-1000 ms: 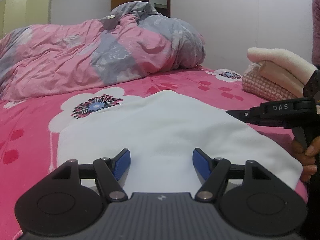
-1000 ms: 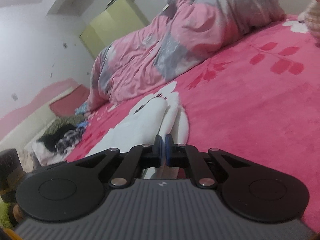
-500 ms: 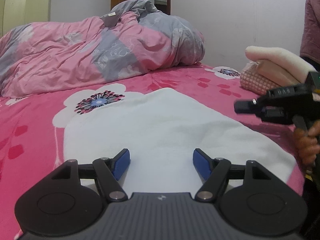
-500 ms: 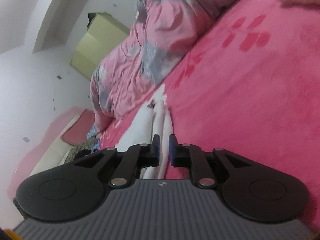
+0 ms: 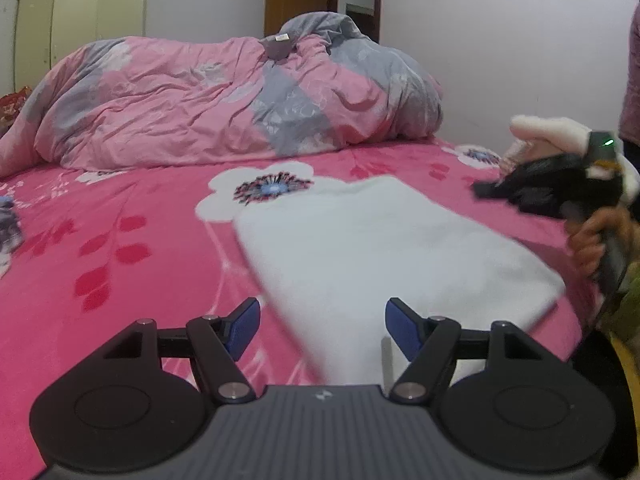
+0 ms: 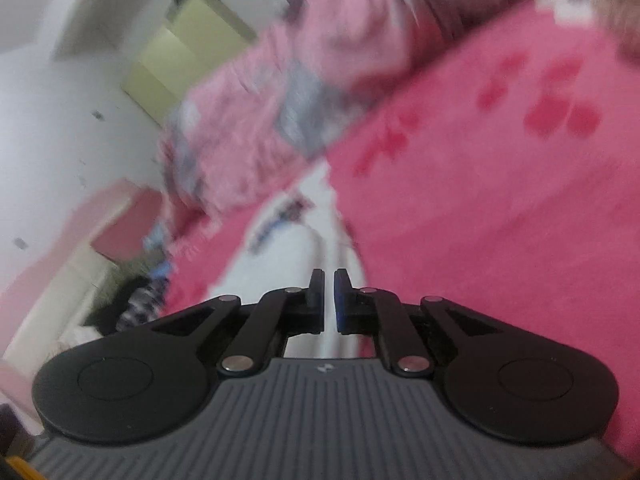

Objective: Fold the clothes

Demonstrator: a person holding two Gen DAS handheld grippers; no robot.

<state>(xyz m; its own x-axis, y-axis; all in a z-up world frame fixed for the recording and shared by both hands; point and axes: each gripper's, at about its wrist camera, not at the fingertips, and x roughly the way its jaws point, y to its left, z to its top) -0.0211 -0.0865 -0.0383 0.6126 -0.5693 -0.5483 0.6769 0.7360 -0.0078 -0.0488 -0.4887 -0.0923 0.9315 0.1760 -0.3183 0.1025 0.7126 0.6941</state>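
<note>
Left gripper (image 5: pixel 322 330) shifted leftward, agape, empty; right gripper (image 6: pixel 328 300) near-shut, closing, empty; fleecy white garment (image 5: pixel 384 248).

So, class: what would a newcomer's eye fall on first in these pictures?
The bright pink flowered bedsheet fills both views. A folded white garment lies flat on it, just ahead of the left gripper. Behind, a rumpled pink-and-grey duvet is heaped against the wall.

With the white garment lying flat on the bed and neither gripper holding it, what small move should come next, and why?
Probably lower the open left gripper onto the near edge of the white garment and close on it. The cloth lies flat on the pink bedsheet, its edge between the fingers, ungripped; the right gripper is nearly shut and holds nothing.
</note>
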